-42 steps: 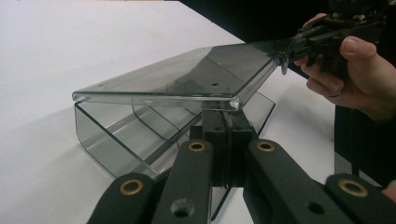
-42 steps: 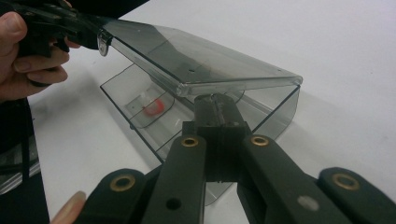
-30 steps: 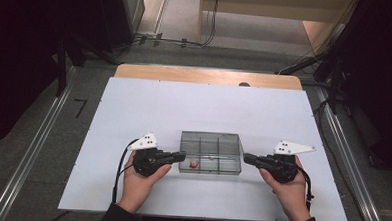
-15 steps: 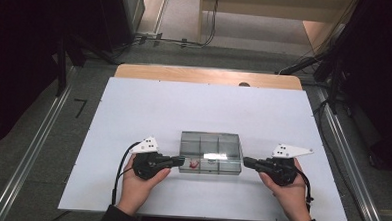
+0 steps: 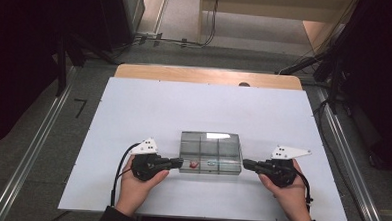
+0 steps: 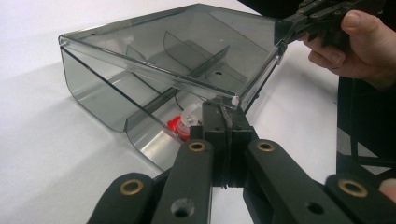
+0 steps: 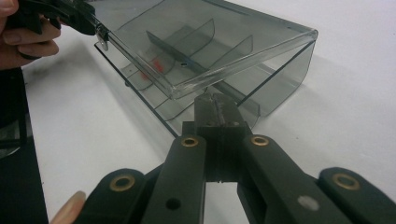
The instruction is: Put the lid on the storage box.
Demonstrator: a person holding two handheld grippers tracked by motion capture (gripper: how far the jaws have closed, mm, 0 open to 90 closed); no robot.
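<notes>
Clear smoke-tinted compartment box (image 5: pixel 210 152) sits on the table (image 5: pixel 134 113) directly between the two tongs, near the person's edge. Its hinged lid (image 6: pixel 187 51) stands raised at the front, tilted upward over the tray. Inner dividers (image 7: pixel 196 42) split the tray into several compartments.

A small red and white item (image 5: pixel 194 165) lies in the compartment nearest the left tongs, at the front corner of the box; what it is cannot be told. In the left tongs view it shows just beyond the tips (image 6: pixel 183 125).

Left tongs (image 5: pixel 177 163): tips closed together, at the left front corner of the box. In its own view (image 6: pixel 224 109) the closed tips meet the front edge of the lid at that corner, where a small white tab shows; whether the lid edge is pinched between the pads cannot be told.

Right tongs (image 5: pixel 246 165): tips likewise closed together, at the right front corner of the box. In its own view (image 7: pixel 214 105) the tips lie just under the lifted lid edge, in contact or very near it; a grip cannot be confirmed.

Left hand (image 5: pixel 138 185) and right hand (image 5: pixel 288 192) hold the tool bodies, each on the near side of the box. A black cable (image 5: pixel 117 172) loops outward from the left tongs. The white table sheet extends well beyond both tongs.
</notes>
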